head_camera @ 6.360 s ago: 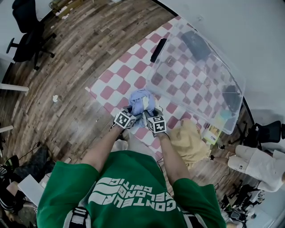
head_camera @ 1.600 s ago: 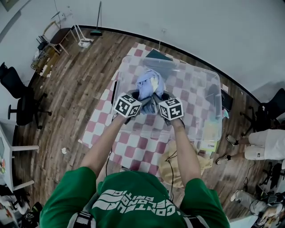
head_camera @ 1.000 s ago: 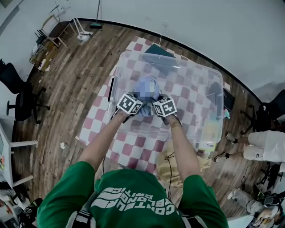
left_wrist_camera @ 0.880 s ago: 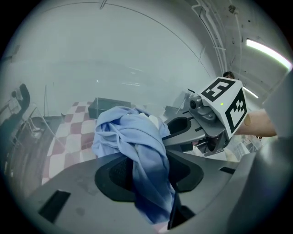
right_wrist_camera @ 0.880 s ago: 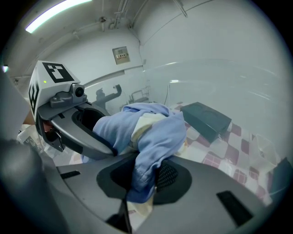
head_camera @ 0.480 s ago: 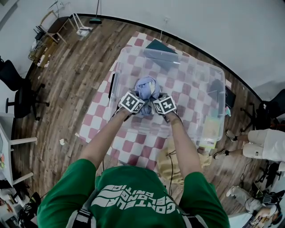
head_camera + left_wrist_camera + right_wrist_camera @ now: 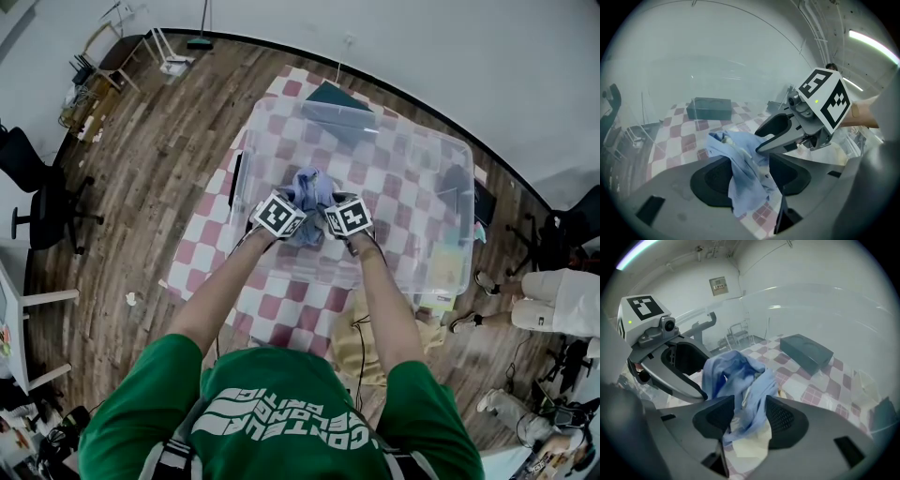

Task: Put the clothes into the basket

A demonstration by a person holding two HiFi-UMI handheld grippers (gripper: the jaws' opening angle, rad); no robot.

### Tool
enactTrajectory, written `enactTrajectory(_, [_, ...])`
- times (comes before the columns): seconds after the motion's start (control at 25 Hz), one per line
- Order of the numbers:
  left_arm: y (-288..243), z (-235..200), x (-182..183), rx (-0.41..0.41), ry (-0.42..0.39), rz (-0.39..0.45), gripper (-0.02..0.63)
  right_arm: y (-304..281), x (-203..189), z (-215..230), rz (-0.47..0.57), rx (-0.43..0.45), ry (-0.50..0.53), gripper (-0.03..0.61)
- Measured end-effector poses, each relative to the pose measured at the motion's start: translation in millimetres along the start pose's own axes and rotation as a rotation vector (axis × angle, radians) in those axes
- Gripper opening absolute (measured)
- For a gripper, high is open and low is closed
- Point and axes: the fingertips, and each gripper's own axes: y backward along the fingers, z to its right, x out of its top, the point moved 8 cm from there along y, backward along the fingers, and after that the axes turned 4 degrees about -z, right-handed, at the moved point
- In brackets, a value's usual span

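Soft, even, cool light; a ceiling light strip [image 7: 874, 40] glows bright. Gripper views curve and darken at edges; the basket [image 7: 820, 305] wall looks hazy.

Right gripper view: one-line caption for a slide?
Right gripper, jaws just opening, with a blue garment loose between them inside the clear bin; left gripper alongside.

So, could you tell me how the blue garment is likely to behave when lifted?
Probably floppy: the blue garment hangs in soft folds inside the left tongs and the right tongs, whose jaws have just been opening around it. Likely light, since it looks thin and crumpled. Draped over one jaw, it may cling rather than drop cleanly.
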Motion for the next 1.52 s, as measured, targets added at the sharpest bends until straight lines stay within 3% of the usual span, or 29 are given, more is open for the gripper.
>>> enactTrajectory(0.4, [9.9,6.6,5.8,0.050,-0.071,-0.029,0.224,4.3,2.2,3.6,0.013,-0.026,-0.007,0.202])
enactTrajectory(0.64, [24.4,9.8,14.5,0.077,-0.094,0.010,0.222,9.9,4.6,2.9,0.025,-0.030,-0.012,0.202])
enactTrajectory(0.96, [62.4,19.0,44.0,0.090,-0.083,0.176,0.218,57.4,30.8,2.8,0.184,-0.114,0.054,0.201])
enactTrajectory(1.12, [87.1,29.1,57.6,0.110,-0.096,0.270,0.132,102.2,47.8,-3.5,0.296,-0.130,0.064,0.157])
enactTrajectory(1.24, [106.6,37.3,62.8,0.126,-0.100,0.338,0.048,136.1,55.3,-16.5,0.373,-0.153,0.086,0.076])
enactTrajectory(1.52, [158.8,71.9,61.2,0.094,-0.111,0.493,0.003,205.0,49.8,-67.9,0.530,-0.157,0.178,0.009])
